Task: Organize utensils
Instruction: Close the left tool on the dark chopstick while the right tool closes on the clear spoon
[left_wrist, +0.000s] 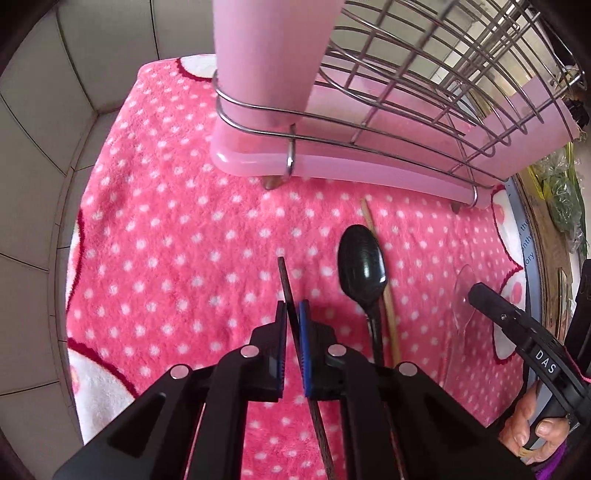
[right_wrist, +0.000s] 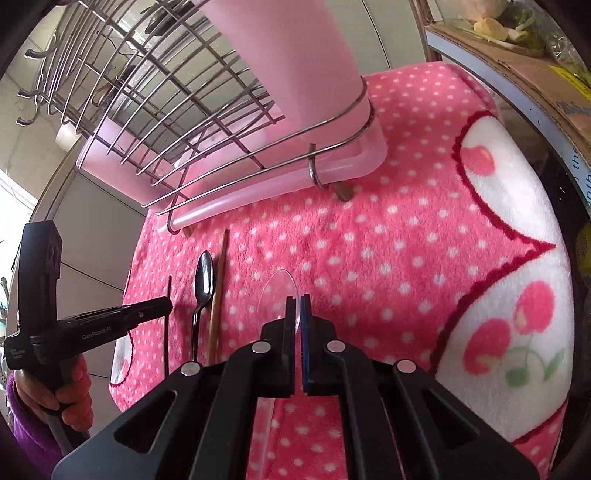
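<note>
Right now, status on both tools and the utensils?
Left tool shut on thin dark chopstick. Right tool shut on clear plastic spoon. Black spoon, wooden chopstick loose on pink towel. Nothing blocking.

A dark chopstick (left_wrist: 286, 284), black spoon (left_wrist: 362, 266), wooden chopstick (left_wrist: 388, 295) and clear spoon (right_wrist: 279, 295) lie side by side.

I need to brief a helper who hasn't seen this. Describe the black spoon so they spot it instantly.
Start at the pink dish rack on the polka-dot towel. In front of it lies the black spoon, bowl toward the rack, beside a pale chopstick. It is the only glossy, opaque black utensil with a rounded bowl.
</note>
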